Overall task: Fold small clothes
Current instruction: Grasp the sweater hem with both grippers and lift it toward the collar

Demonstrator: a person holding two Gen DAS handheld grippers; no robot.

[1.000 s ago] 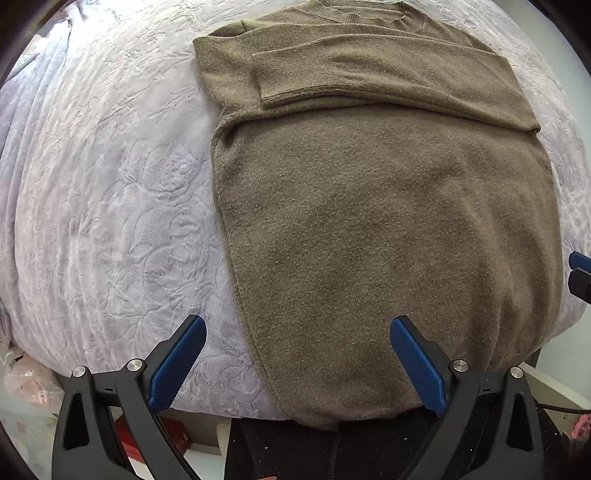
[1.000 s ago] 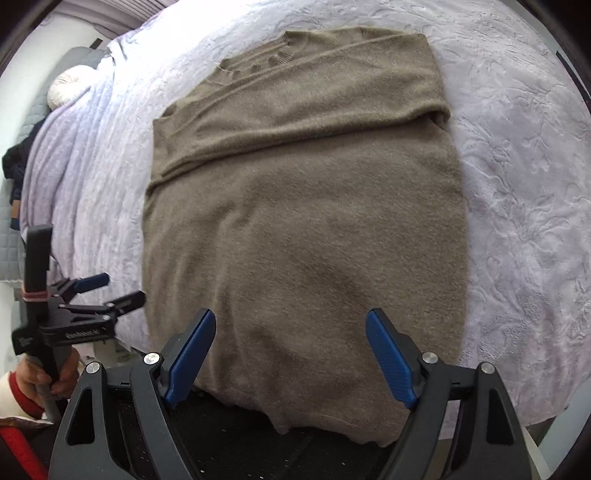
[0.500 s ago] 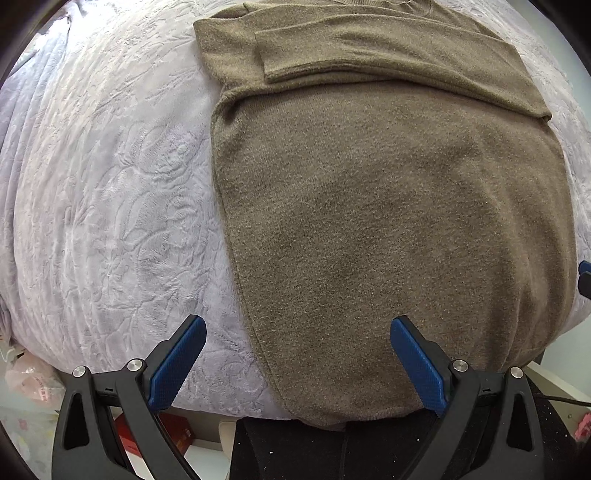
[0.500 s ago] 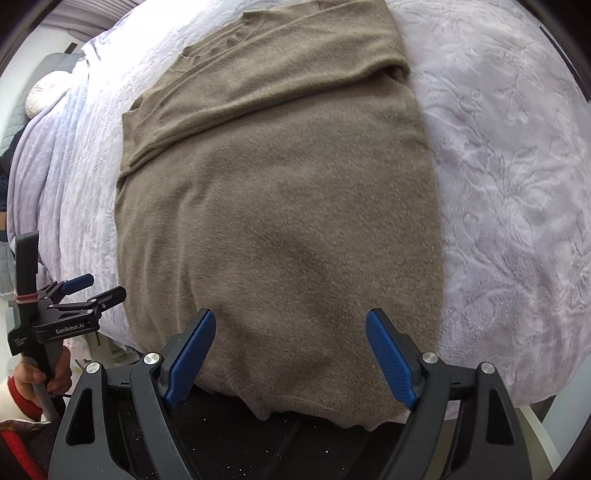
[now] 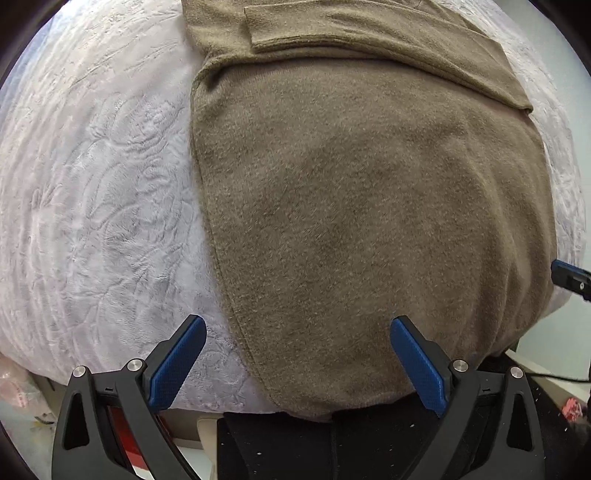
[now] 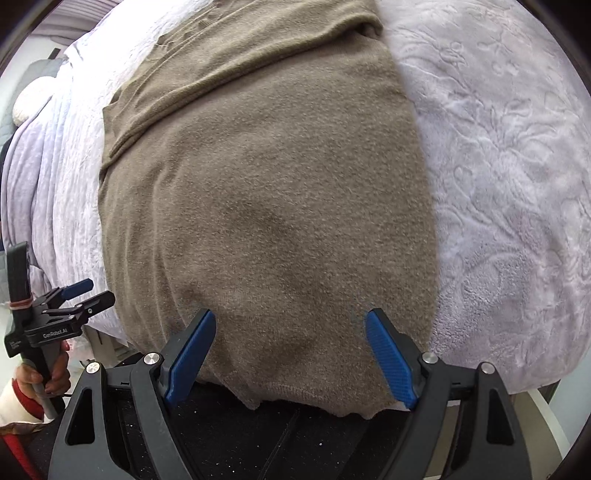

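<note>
Bedspread (image 5: 96,206), pale lilac and embossed, carries a brown sweater (image 5: 362,206) lying flat, sleeves folded across its chest, hem at the bed's near edge. Left tongs (image 5: 297,354) and right tongs (image 6: 290,349) hang wide above that hem, gripping nothing.

A brown knit sweater (image 5: 354,206) lies flat on a pale lilac embossed bedspread (image 5: 96,206), its sleeves folded across the chest at the far end, a ribbed cuff (image 5: 255,27) showing, and its ribbed hem (image 6: 314,397) hanging slightly over the near edge of the bed.
</note>
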